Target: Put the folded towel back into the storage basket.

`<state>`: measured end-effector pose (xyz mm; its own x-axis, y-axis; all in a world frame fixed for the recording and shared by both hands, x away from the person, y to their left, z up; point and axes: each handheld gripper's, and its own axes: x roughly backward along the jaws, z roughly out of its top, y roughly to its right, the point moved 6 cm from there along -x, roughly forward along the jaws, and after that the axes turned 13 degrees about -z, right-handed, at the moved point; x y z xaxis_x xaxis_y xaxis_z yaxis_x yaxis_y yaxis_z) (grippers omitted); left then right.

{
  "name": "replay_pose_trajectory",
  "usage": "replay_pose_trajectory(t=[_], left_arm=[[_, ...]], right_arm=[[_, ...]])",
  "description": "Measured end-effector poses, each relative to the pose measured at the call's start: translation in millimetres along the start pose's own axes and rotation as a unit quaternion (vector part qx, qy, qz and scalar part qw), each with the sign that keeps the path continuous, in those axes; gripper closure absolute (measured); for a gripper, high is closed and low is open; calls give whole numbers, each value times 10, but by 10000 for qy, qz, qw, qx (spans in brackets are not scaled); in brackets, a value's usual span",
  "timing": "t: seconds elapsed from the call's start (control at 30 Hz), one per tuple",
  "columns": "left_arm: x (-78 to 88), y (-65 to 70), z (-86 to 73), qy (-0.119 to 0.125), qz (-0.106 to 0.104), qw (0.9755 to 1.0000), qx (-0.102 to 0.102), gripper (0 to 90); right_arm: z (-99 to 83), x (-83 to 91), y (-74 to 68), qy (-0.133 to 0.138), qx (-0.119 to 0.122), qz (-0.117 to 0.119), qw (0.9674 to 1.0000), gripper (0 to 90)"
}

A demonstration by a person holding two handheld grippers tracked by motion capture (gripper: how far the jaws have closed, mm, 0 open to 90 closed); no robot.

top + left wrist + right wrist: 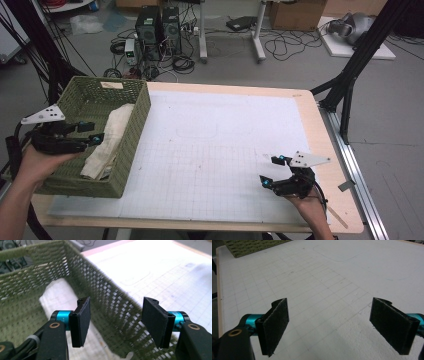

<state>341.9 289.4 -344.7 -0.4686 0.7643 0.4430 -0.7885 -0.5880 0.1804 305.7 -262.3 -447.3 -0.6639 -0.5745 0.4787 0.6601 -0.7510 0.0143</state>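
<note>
Both grippers, left gripper [92, 134] and right gripper [273, 171], gape empty; soft, light cloth [111, 137] in the basket [134, 135] wants pinching at a fold.

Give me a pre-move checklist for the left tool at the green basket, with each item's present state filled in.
1. Left tool open, nothing between its pads: ok; the left gripper view shows a clear gap.
2. Cream cloth lying inside the green basket: ok.
3. Cloth free of the left tool: ok; it lies below the pads, not pinched.
4. Basket fully on the table: cannot tell; its near left corner is hidden behind the hand.
5. Right tool open and holding nothing: ok; it sits over the white grid mat.
6. Path from basket to mat free of objects: ok.
</note>
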Motion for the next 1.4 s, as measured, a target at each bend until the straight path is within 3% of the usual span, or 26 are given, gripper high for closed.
replay_pose_trajectory(t=[0.33,0.5,1.4], left_arm=[[-101,157,61,231,-125,9996,-132,395],[-194,250,81,245,-170,9993,-242,384],[-521,553,192,372,-411,9975,-443,368]], right_arm=[[11,4,-2,26,10,1,10000,142],[19,6,-2,45,11,-6,10000,140],[28,12,-3,77,24,3,10000,135]])
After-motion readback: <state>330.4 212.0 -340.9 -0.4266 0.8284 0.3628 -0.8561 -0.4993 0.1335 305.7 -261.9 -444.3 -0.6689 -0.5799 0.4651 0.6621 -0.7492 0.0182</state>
